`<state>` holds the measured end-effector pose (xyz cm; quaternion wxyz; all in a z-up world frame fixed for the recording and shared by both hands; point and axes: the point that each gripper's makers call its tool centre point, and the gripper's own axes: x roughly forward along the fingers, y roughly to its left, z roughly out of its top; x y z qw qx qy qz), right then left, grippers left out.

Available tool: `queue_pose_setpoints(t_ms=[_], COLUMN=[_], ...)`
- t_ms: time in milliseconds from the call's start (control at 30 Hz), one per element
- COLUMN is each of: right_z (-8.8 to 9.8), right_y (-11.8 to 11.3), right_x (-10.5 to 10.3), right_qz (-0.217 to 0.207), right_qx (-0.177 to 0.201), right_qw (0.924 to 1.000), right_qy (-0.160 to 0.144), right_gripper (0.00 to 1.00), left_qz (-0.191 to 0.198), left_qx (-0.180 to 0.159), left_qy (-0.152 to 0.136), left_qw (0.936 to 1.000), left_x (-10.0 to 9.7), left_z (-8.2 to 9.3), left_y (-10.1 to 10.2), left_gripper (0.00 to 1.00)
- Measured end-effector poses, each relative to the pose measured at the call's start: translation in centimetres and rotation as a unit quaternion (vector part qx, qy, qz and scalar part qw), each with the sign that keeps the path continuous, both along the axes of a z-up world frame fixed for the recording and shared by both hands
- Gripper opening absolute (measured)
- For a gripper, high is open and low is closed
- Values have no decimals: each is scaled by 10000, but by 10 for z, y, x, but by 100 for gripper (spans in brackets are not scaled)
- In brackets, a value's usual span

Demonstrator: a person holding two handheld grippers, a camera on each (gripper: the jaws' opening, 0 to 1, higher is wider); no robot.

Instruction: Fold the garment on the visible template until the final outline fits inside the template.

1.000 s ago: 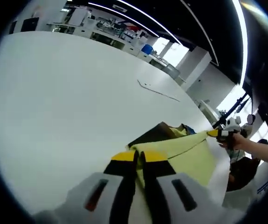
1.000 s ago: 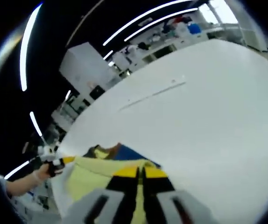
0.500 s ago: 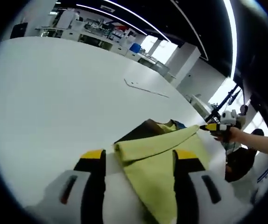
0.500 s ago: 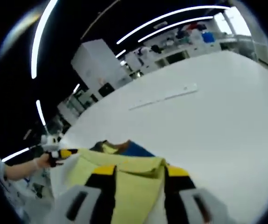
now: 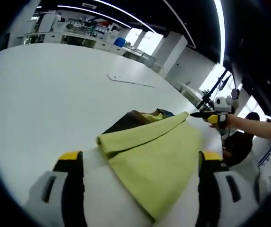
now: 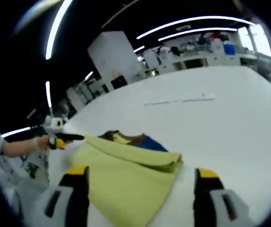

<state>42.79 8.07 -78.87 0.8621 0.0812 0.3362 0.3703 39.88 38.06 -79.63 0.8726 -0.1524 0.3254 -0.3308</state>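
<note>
A yellow-green garment lies folded on the white table, its folded edge running from near left to far right. Dark brown and blue cloth shows from under its far side. My left gripper stands wide open, one jaw on each side of the garment's near end and not gripping it. In the right gripper view the same garment lies between the wide-open jaws of my right gripper. A hand holds each gripper at the garment's far corner: the right gripper and the left gripper.
A thin pale strip lies on the table beyond the garment, also visible in the right gripper view. Lab benches and white cabinets line the room's far side. A dark stand rises past the table's edge.
Both grippers were shut on the garment's yellow-green fold one second ago. Both have opened wide and let it go, and the fold now rests on the table. Both cameras have shifted.
</note>
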Motion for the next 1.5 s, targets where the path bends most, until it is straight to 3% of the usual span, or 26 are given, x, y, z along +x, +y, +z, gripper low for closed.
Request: queue_pose_setpoints(t_ms=[367,633,833,1500], right_z=[-6,-7,-16,-16], right_y=[13,25,31,36], right_x=[-10,-16,-19,33], right_qz=[331,494,578,290], right_qx=[-38,22,5,136], right_qw=[9994,9987,9982,9995], right_qy=[74,104,185,8], right_gripper=[99,96,95,92], left_qz=[-481,-550,-544,-60], left_qx=[225,25,26,-169], left_qy=[-64,-74,15,-190], left_qw=[9986,9985,9985,9997], left_x=[-19,-18,-14,35], left_z=[1,3,-6,-1], left_y=[-15,-31,-34,-30], left_gripper=[99,98,98,94])
